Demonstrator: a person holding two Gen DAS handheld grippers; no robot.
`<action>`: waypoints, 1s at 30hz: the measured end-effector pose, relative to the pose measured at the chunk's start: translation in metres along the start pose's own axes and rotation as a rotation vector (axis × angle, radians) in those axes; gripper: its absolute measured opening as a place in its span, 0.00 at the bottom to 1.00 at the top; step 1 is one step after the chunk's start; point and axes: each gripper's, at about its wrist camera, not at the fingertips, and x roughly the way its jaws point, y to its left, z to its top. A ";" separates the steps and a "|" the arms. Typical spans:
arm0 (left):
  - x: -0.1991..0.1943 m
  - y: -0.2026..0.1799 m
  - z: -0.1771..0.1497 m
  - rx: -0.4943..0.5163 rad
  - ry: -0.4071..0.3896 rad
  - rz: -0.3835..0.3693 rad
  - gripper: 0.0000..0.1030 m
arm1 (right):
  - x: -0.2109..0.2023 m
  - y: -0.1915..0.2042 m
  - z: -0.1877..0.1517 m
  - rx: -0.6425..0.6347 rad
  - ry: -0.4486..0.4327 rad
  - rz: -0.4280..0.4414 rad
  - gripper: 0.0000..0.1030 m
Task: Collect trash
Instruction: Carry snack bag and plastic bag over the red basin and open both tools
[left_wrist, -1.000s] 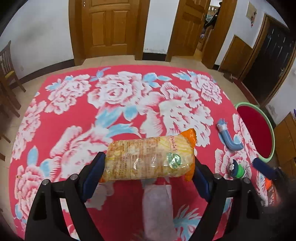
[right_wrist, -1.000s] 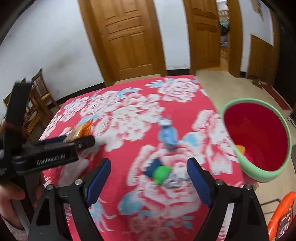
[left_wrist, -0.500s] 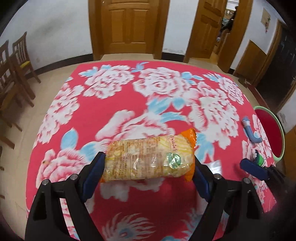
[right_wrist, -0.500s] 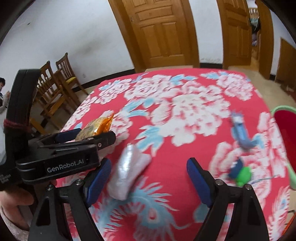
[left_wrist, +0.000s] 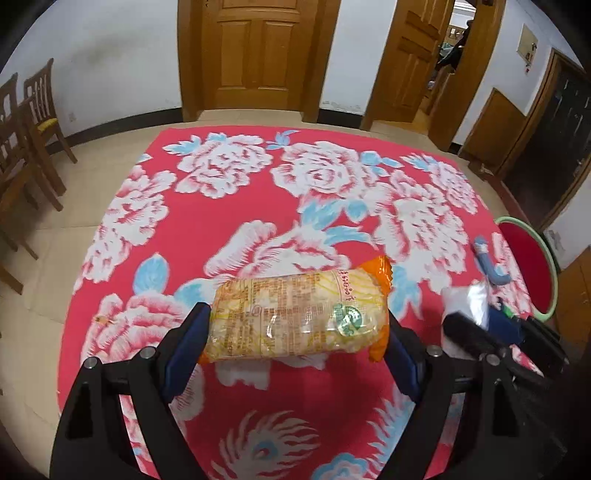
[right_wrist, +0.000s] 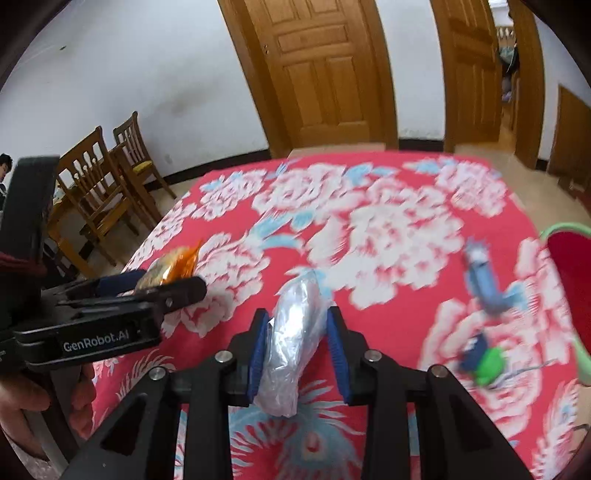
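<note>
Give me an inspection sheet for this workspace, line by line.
Surface: red floral cloth covering the table.
Job's things: snack packet held off the cloth; clear plastic bag; blue tube piece; green and blue scrap; green-rimmed red basin beside the table.
Clutter: nothing seen.
Grippers: left gripper shut on the snack packet; right gripper closing, plastic bag between its jaws.
Cables: nothing seen.
Surroundings: wooden doors, wooden chairs, white walls.
</note>
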 end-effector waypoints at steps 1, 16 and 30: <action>-0.001 -0.003 -0.001 0.006 -0.006 -0.004 0.84 | -0.003 -0.002 0.002 -0.001 -0.004 -0.008 0.34; -0.012 -0.114 -0.014 0.227 -0.052 -0.160 0.84 | -0.066 -0.071 -0.008 0.098 -0.089 -0.172 0.34; -0.008 -0.219 -0.011 0.351 -0.050 -0.330 0.84 | -0.126 -0.152 -0.031 0.237 -0.138 -0.317 0.34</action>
